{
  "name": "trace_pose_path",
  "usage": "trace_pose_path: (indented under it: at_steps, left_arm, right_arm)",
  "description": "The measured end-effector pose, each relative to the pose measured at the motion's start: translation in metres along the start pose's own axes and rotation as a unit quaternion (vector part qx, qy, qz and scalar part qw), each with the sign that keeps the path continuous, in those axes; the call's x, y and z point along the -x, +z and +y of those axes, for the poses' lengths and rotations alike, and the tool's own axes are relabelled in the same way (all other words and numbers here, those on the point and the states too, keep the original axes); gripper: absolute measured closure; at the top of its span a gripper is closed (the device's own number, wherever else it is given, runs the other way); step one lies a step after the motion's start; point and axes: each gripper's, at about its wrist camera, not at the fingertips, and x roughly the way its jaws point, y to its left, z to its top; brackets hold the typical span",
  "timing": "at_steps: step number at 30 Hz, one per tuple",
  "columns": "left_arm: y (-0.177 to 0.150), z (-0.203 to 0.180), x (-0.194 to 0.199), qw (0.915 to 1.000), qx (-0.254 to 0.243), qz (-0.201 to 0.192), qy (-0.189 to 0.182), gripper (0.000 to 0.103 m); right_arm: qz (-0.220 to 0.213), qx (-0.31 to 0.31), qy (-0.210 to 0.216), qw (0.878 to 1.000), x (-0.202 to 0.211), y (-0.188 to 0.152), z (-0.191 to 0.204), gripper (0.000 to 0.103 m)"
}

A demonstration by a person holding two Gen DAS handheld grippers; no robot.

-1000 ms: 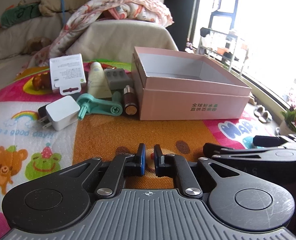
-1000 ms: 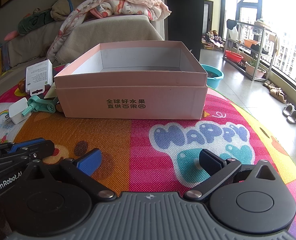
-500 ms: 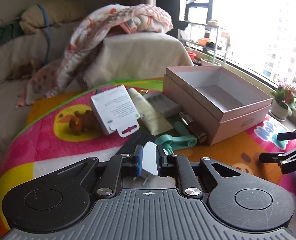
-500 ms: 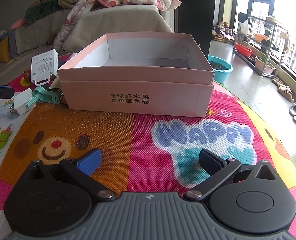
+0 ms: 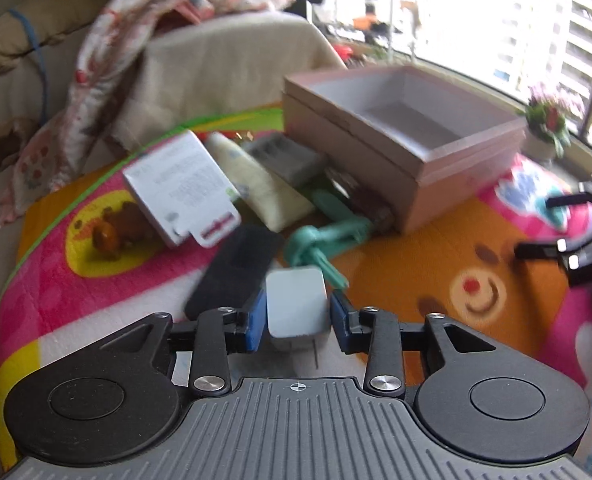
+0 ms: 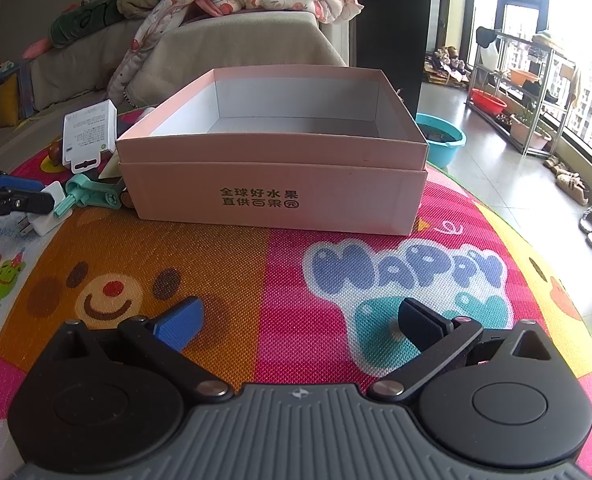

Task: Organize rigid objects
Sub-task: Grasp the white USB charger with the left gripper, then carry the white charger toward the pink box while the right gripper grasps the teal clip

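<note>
The left gripper (image 5: 296,322) is seen at lower centre of the left wrist view, its fingers (image 5: 256,320) opening, with a white charger (image 5: 296,308) set between the blue pads. A thin gap is visible on the right side of the charger; contact on the left side cannot be told because of blur. The charger is placed on the play mat (image 5: 416,280), just beside a black flat case (image 5: 236,272) and a green plastic tool (image 5: 328,240).

A pink box (image 6: 272,196) is seen open at centre of the right wrist view, its inside bare. At its left, a white packet (image 6: 90,132), the tool and the charger are grouped on the mat. A cream tube (image 5: 256,184) and a grey tray (image 5: 288,156) are seen behind the tool in the left wrist view.

The right gripper (image 6: 300,320) is held at lower centre over the mat, fingers wide apart, nothing between them.
</note>
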Motion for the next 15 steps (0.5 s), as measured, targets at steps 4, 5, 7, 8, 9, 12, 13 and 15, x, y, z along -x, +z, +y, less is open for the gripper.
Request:
trace_pose_path:
  at_steps: [4,5,7,8,9,12,13,15]
  left_arm:
    - [-0.005,-0.012,-0.001,0.9988,-0.021,-0.021,0.038,0.062]
    - [-0.003,-0.010,0.000,0.9987,-0.009,-0.028,0.043,0.063]
    - [0.001,-0.007,-0.003,0.9985,0.010,-0.029,0.046,0.065]
    - [0.001,-0.007,-0.005,0.9985,0.013,-0.027,0.047,0.065]
    - [0.000,-0.007,-0.006,0.9984,0.013,-0.027,0.048,0.064]
    - [-0.012,-0.008,-0.002,0.9970,0.028,-0.052,0.049,0.065]
    - [-0.017,-0.007,0.002,0.9963,0.043,-0.061,0.043,0.066]
    - [-0.028,-0.007,0.007,0.9942,0.070,-0.075,0.030,0.066]
  right_arm:
    - [0.000,0.000,0.000,1.000,0.000,0.000,0.000,0.000]
    - [0.000,-0.001,0.001,1.000,0.000,0.000,0.000,0.000]
    - [0.001,-0.002,0.001,1.000,0.000,0.000,-0.001,0.000]
    - [0.003,-0.003,0.002,1.000,0.000,0.001,-0.001,0.000]
    - [0.007,-0.003,0.003,1.000,0.000,0.002,-0.001,0.000]
    - [0.015,0.003,0.004,1.000,-0.001,0.005,-0.001,0.000]
    - [0.013,0.004,0.003,1.000,-0.001,0.005,0.000,0.000]
    - [0.013,0.009,-0.001,1.000,-0.001,0.006,0.003,0.000]
